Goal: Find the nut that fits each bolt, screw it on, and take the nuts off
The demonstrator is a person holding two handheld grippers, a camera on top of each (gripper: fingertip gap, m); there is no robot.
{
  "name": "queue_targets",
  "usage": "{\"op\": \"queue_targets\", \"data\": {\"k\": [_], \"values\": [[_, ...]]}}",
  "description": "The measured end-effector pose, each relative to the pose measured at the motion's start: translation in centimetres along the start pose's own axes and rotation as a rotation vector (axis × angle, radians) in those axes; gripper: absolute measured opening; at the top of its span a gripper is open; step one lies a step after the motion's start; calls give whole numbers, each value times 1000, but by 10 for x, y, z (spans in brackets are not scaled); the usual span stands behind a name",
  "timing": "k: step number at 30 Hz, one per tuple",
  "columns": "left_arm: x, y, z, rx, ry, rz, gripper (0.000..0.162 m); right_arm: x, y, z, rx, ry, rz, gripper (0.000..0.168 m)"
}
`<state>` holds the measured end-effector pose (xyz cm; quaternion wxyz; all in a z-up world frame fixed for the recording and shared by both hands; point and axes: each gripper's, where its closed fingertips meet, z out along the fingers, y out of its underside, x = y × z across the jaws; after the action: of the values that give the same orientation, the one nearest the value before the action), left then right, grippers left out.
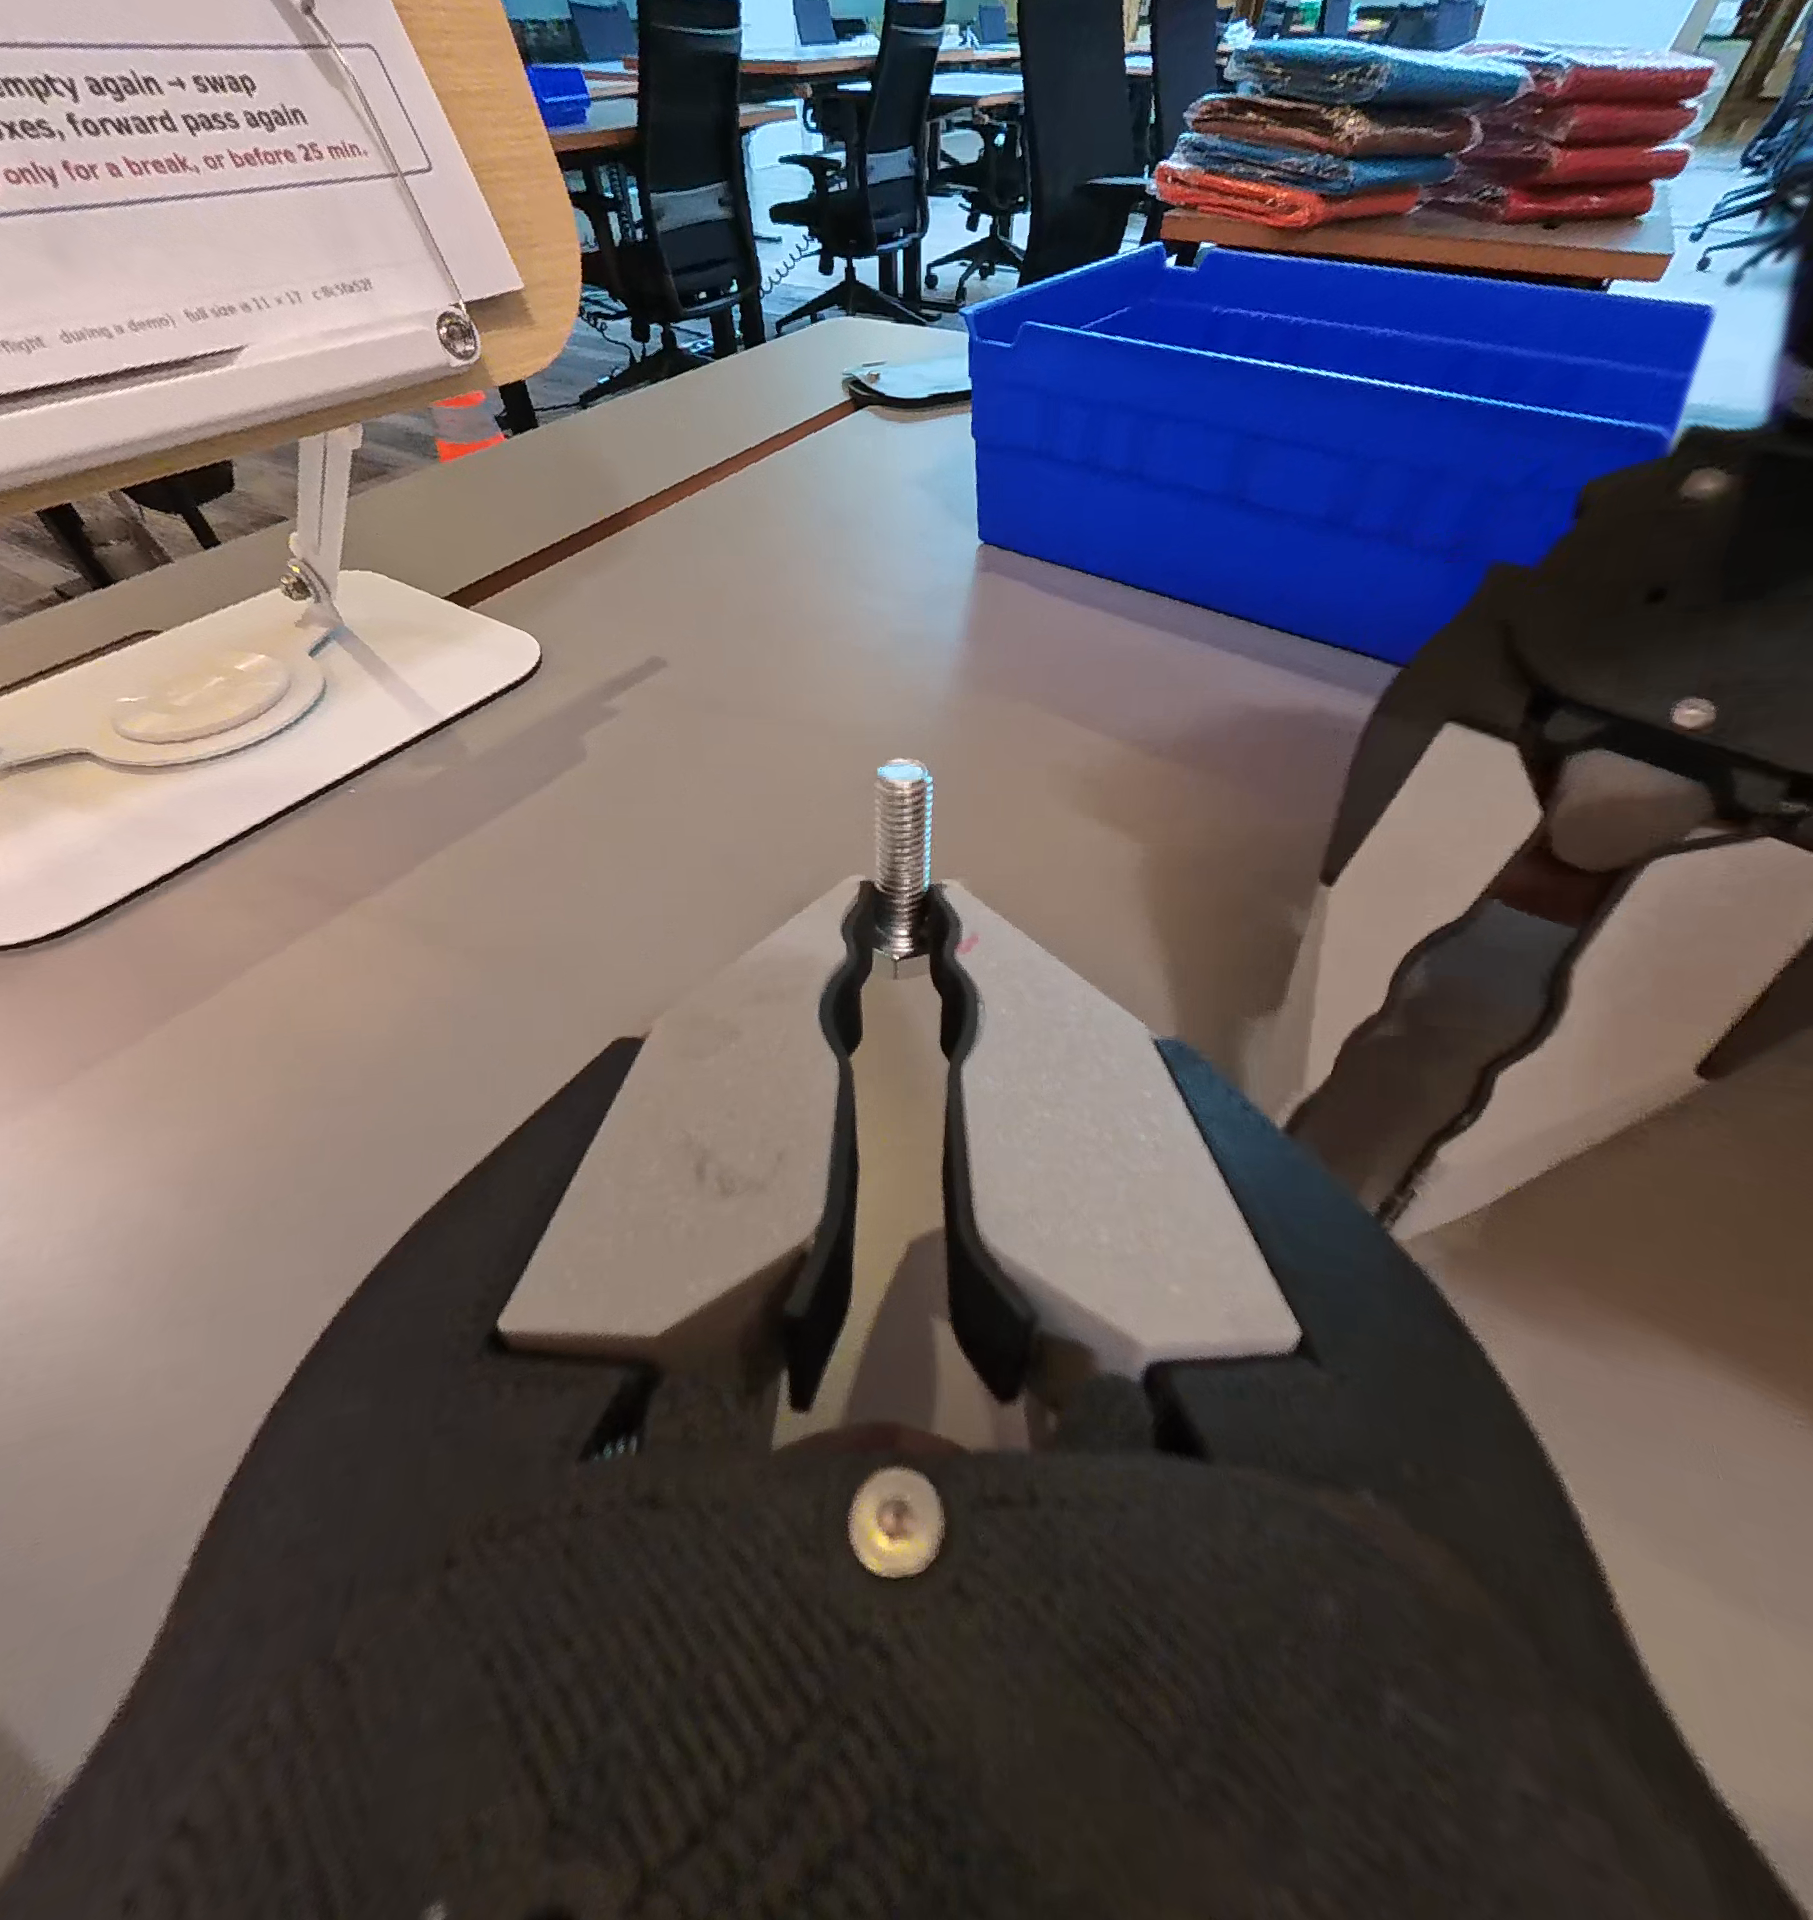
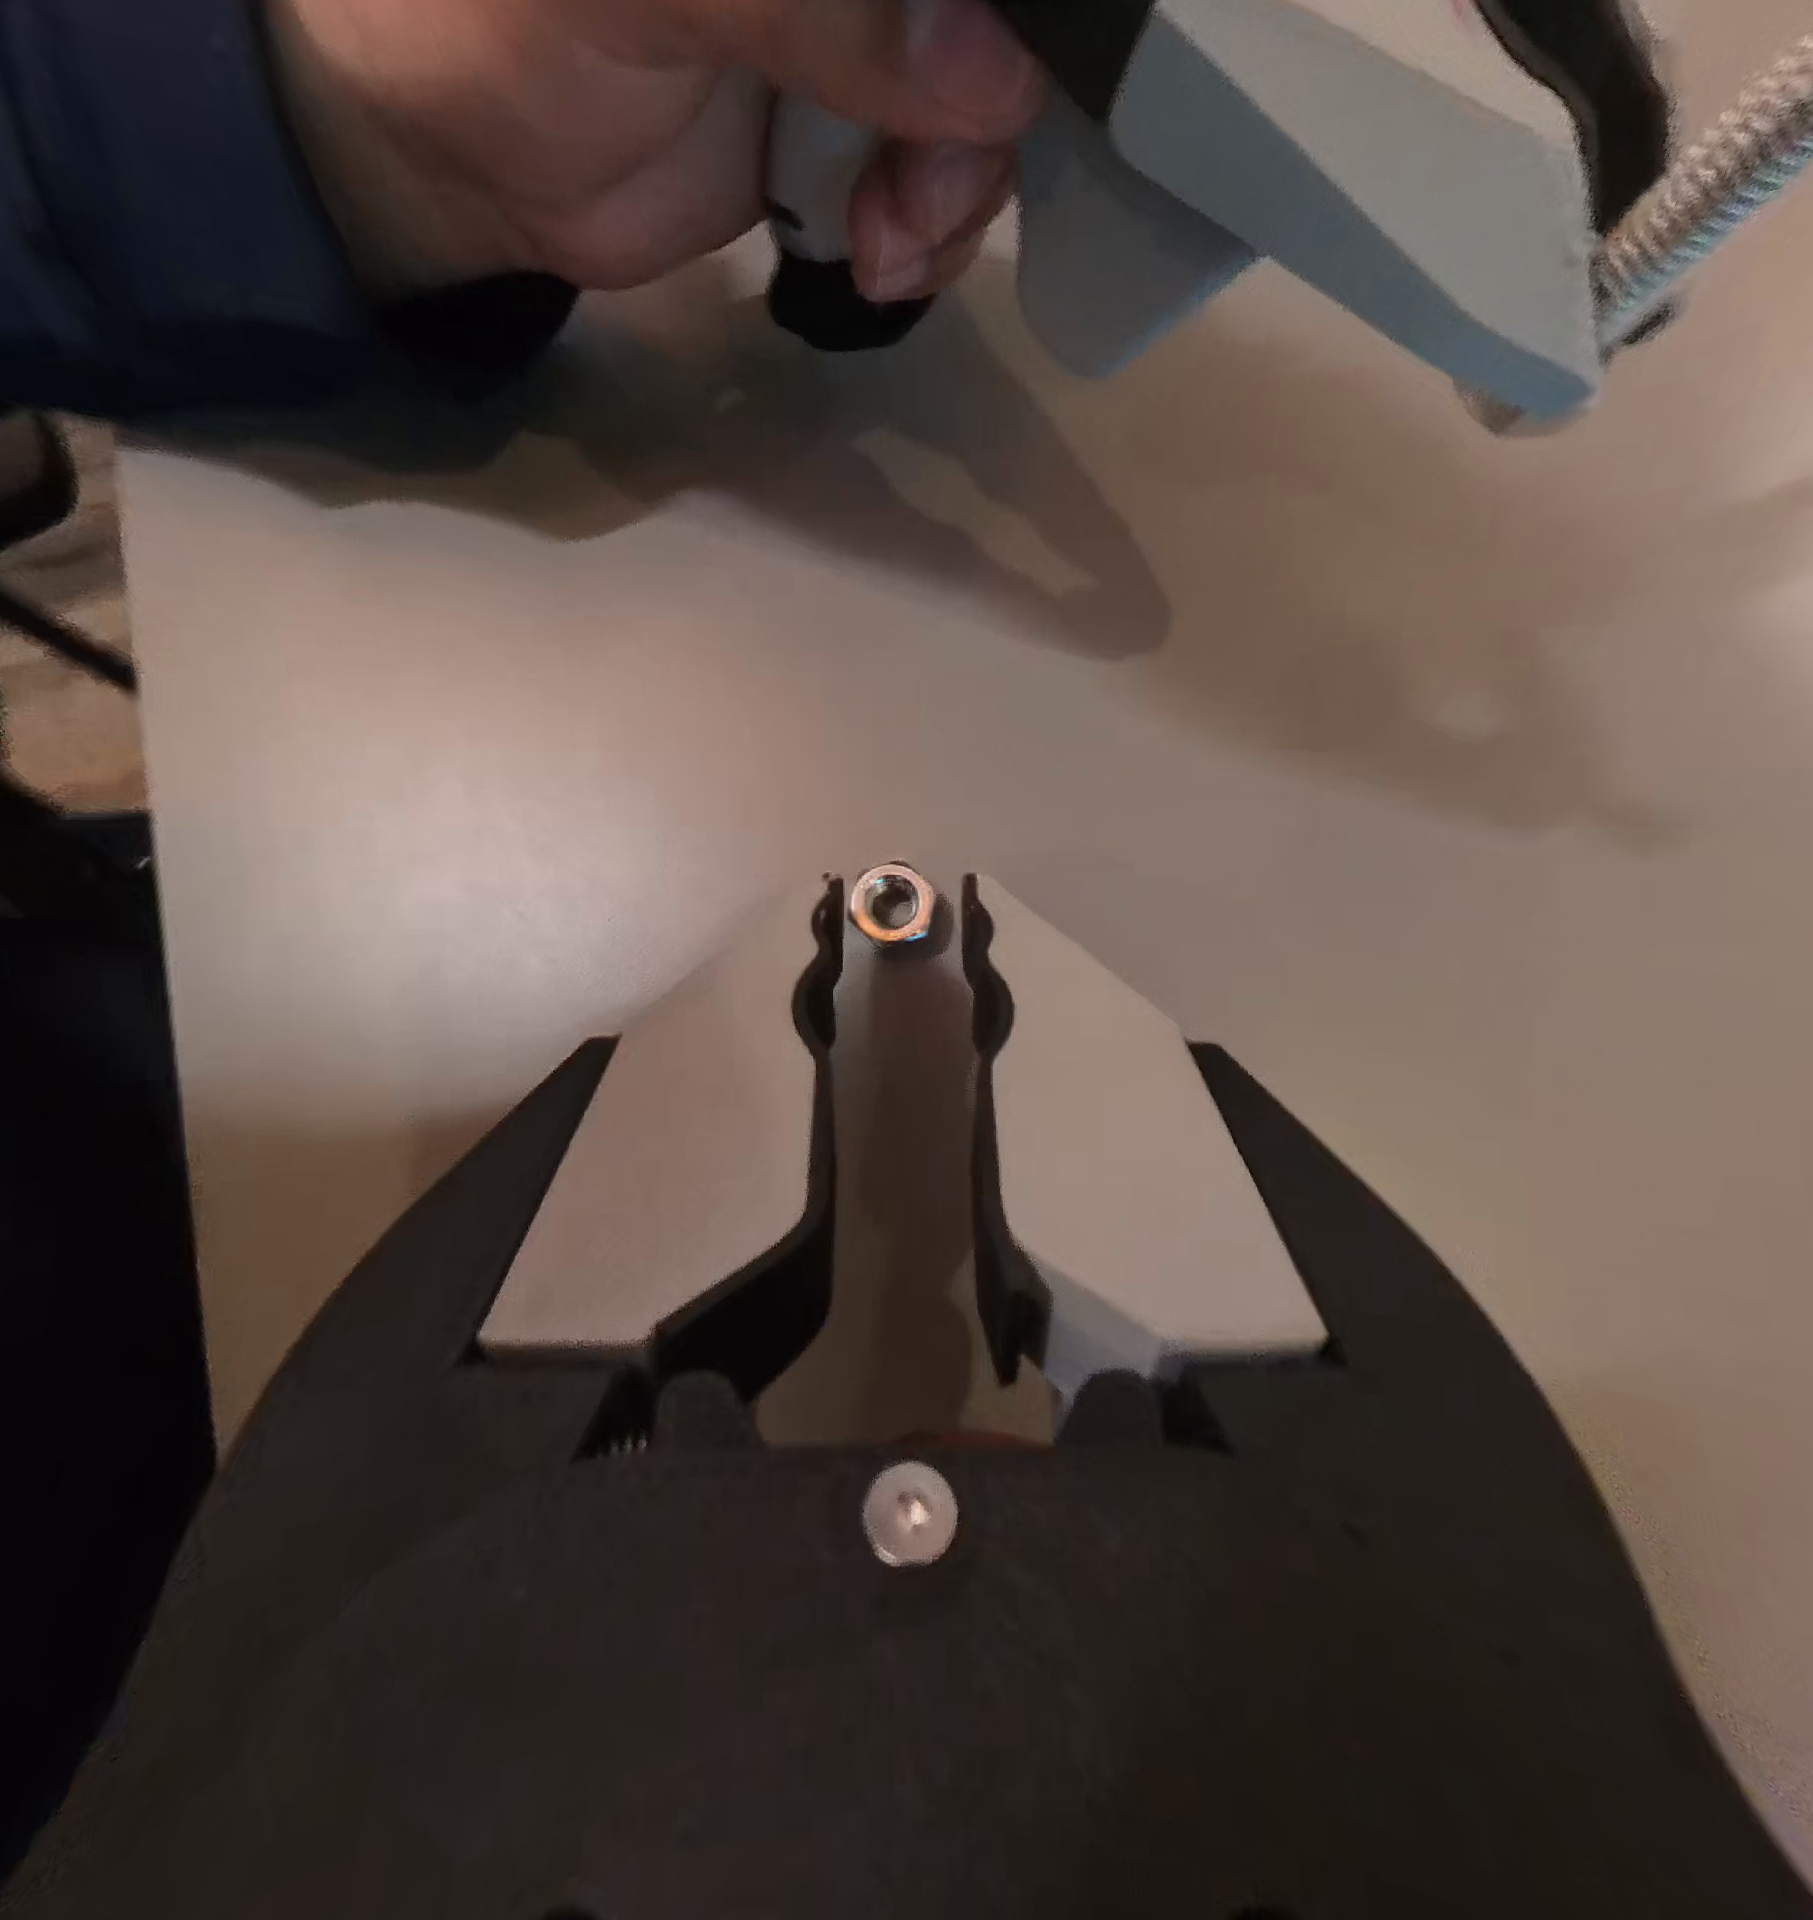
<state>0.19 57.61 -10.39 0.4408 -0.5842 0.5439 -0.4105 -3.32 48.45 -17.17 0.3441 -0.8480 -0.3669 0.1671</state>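
Note:
In the left wrist view my left gripper [image 1: 902,925] is shut on a silver bolt [image 1: 902,831], gripping it near the head so the threaded shaft points away above the grey table [image 1: 673,727]. The right gripper [image 1: 1401,1039] shows at the right edge, tilted down. In the right wrist view my right gripper [image 2: 897,914] is shut on a small silver nut [image 2: 889,904], hole facing the camera, above the table [image 2: 466,727]. The left gripper and the threaded bolt [image 2: 1712,166] show at the top right, held by a hand [image 2: 673,135].
A blue plastic bin [image 1: 1297,447] stands at the back right of the table. A white document stand [image 1: 206,707] with a printed sheet stands at the left. Office chairs, desks and stacked red and blue packages lie beyond the table's far edge. Across from one pair of fingers to the other is roughly 12 cm.

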Motion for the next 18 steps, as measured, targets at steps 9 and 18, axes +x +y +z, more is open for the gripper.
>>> {"op": "queue_targets", "data": {"k": [9,18], "values": [[4,2,2,-9,6,11,7,-2,3,6,6,112,-18,24],[4,0,1,-1,10,1,7,-3,9,11,-22,164,-15,15]]}}
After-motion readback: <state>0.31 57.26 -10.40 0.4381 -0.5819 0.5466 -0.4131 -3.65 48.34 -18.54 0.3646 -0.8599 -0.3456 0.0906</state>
